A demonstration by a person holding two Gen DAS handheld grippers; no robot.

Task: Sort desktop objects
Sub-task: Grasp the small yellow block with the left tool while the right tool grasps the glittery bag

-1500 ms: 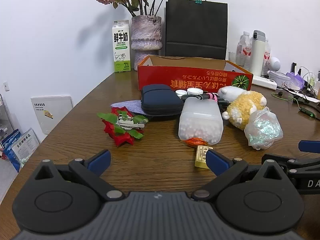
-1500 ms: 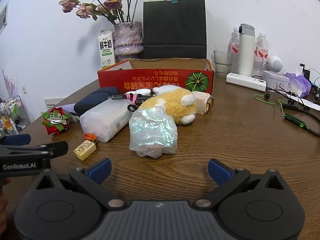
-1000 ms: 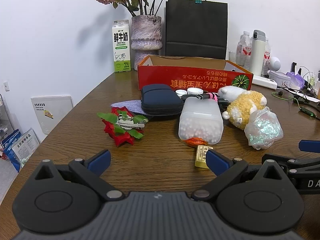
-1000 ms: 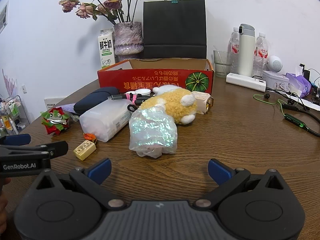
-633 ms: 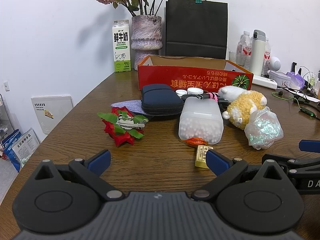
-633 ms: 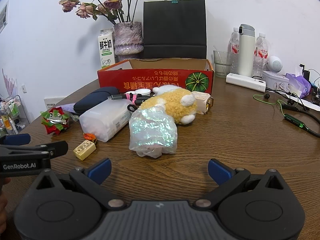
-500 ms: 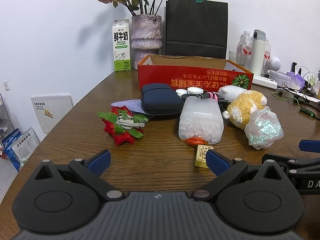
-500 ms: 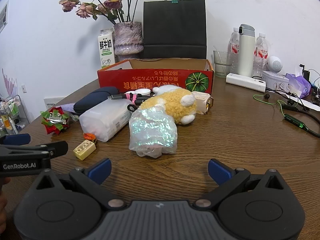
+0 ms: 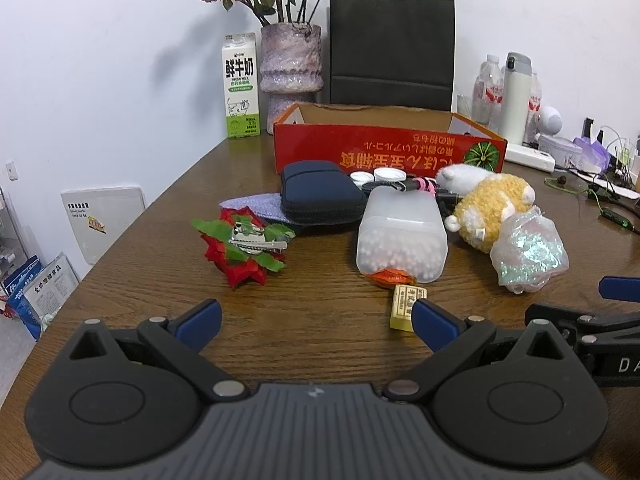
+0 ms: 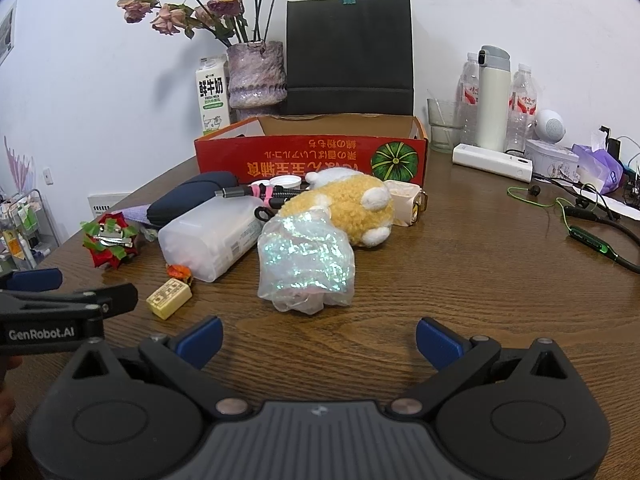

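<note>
Both the left gripper (image 9: pixel 316 320) and right gripper (image 10: pixel 318 338) hover low over the table (image 10: pixel 460 280), jaws spread wide and holding nothing. Ahead lie a glittery bag (image 10: pixel 306 266), plush toy (image 10: pixel 344 208), translucent container (image 9: pixel 401 236), red flower clip (image 9: pixel 244 246) and yellow eraser (image 10: pixel 169 299), all in front of the red box (image 9: pixel 384 152).

Both views are bright and evenly lit, seemingly from overhead, and focus holds sharp from front to back. The dried pink flowers in the mottled purple vase (image 9: pixel 291 60) cast a soft grey shadow on the white wall (image 9: pixel 100 80). Fisheye distortion bows the dark wooden bench (image 10: pixel 460 280) and blackens the frame corners.
</note>
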